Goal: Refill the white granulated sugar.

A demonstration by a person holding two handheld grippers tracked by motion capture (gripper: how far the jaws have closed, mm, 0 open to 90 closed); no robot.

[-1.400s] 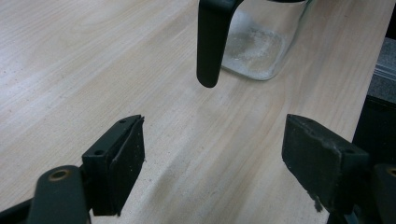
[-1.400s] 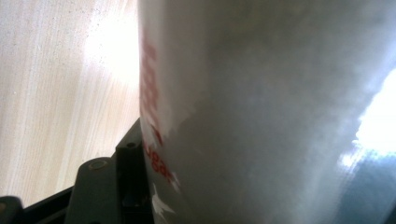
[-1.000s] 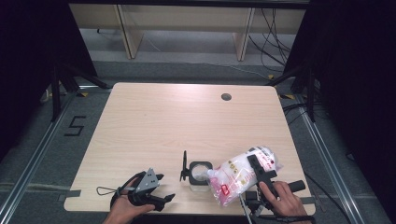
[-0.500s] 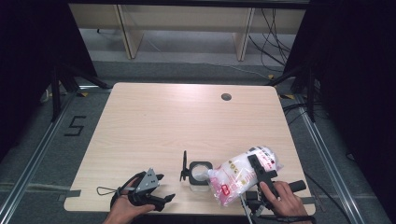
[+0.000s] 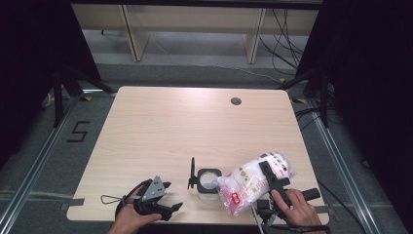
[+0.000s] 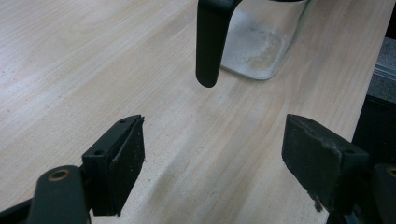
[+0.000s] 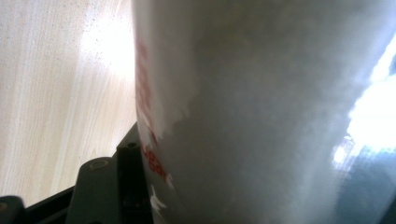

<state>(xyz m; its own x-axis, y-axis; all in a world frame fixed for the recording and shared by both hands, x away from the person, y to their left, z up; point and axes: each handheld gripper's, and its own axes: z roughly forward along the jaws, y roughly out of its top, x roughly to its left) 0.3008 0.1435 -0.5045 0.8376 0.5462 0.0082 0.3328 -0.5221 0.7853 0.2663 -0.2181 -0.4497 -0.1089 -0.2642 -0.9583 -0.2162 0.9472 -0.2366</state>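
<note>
High view puts the pale wooden surface (image 5: pixel 160 131) across the middle of the frame, with a small round hole (image 5: pixel 236 101) near its upper right and grey floor around it. Next in size is the white plastic bag (image 5: pixel 253 183) with red print, at the lower right of the frame; it lies tilted, its lower end pointing left toward the glass jar (image 5: pixel 210 181) and its upper end raised to the right. The right gripper (image 5: pixel 269 176) is clamped on this bag, a black jaw lying across its top, and the person's right hand (image 5: pixel 294 212) holds the gripper's handle at the bottom edge. Right gripper view has the bag's white, red-lettered skin pressed against the left jaw, with the wood at the left of the frame. The left gripper (image 5: pixel 163 197) rests low at the lower left of the high view, in the left hand (image 5: pixel 127 220), its jaws spread wide with nothing between them. Left gripper view shows bare wood between the two black pads (image 6: pixel 126 158). The jar stands at the top of that frame, white powder on its bottom, and its black handle (image 6: pixel 211 42) hangs down just left of the glass
</note>
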